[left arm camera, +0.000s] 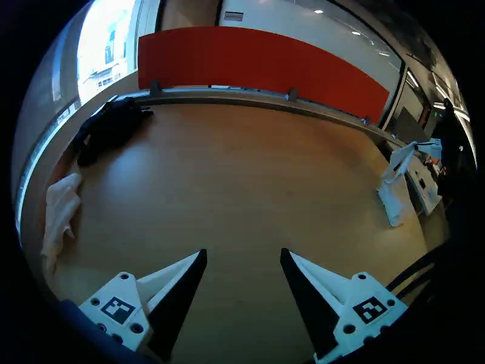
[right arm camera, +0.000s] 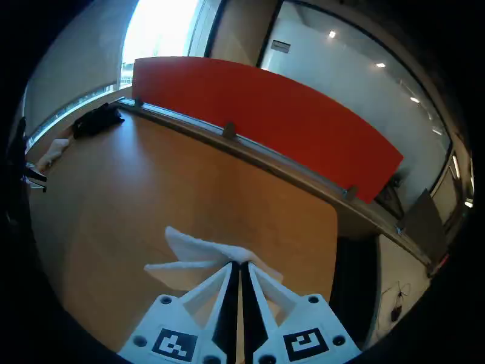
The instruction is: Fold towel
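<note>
a pale wooden table (left arm camera: 242, 182) spreads ahead of both pairs of jaws. a red divider (left arm camera: 260, 60) stands on a grey rail (left arm camera: 242, 96) along its far edge, with a bright window (left arm camera: 103, 48) up to the left and a glass wall (right arm camera: 339, 79) behind.

the left gripper (left arm camera: 242, 258) is released, jaws wide apart over bare wood, with open board ahead. far to their left, near the table's edge, lie a black bundle (left arm camera: 109, 127) and a crumpled white cloth (left arm camera: 60, 212).

the right gripper (right arm camera: 240, 267) is clenched on the towel (right arm camera: 200, 252), which is pinched at the fingertips. the towel lies crosswise to the jaws, its pointed corners reaching ahead and to their left. the table's edge runs close on their right.
</note>
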Motion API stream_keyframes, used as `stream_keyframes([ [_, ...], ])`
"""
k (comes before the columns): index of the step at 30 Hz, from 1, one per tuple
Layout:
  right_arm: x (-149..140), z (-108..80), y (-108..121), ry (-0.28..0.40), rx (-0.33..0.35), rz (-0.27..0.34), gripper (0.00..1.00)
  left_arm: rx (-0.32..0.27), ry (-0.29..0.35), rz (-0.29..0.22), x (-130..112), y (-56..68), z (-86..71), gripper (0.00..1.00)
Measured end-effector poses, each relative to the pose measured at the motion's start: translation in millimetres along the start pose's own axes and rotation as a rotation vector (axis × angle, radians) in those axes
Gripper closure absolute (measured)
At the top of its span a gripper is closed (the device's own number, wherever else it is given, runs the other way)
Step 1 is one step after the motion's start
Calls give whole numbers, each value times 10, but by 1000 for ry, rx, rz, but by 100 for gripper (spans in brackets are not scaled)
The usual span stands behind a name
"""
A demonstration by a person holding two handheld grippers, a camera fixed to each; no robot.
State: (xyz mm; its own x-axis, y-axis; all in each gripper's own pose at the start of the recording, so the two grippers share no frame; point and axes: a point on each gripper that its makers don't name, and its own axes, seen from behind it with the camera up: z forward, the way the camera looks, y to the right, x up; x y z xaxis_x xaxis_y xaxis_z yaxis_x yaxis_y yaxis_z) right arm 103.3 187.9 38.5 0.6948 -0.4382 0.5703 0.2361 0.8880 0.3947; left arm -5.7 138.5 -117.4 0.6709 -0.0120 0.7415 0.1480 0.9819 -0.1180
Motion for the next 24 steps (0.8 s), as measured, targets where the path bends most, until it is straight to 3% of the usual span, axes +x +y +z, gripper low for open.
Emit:
stream_keyframes([
  [12,304,102,38,34,-2,-15,97,11,1,-8,17,-54,-4,11],
  [24,403,197,84,42,-2,-17,97,17,-5,-13,13,-54,21,10],
])
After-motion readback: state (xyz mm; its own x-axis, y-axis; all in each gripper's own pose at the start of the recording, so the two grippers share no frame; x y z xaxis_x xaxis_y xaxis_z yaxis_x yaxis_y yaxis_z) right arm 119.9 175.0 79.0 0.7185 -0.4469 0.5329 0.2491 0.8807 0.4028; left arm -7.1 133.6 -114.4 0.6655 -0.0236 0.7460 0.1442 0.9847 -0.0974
